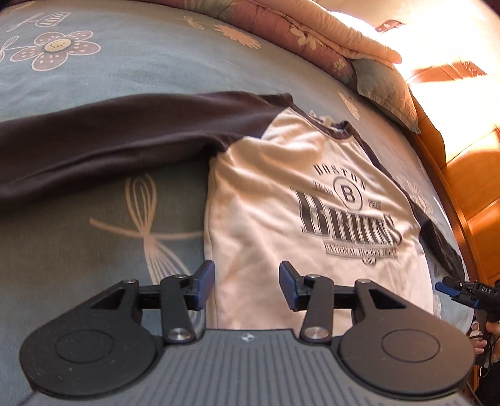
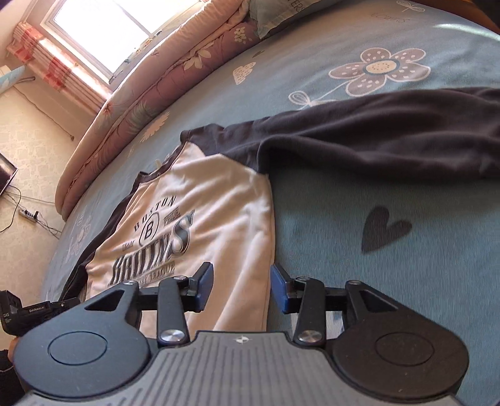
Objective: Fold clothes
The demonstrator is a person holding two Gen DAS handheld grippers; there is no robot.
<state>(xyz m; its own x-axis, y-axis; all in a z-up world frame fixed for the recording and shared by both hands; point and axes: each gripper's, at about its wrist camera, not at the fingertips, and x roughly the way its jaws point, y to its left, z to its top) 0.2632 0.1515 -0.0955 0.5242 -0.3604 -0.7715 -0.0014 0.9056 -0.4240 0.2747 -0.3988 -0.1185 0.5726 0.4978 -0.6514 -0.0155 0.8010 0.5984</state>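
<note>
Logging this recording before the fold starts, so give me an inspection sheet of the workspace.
Surface: bed sheet, blue, flower print.
Job's things: shirt, white body, dark sleeves, flat, print up; one sleeve stretched out sideways.
Clutter: folded quilt and pillow at the bed's far edge.
Grippers: left gripper open, above the shirt's hem; right gripper open, above the shirt's side edge.
Cables: power strip with cords on the floor.
Surroundings: window, curtain.
</note>
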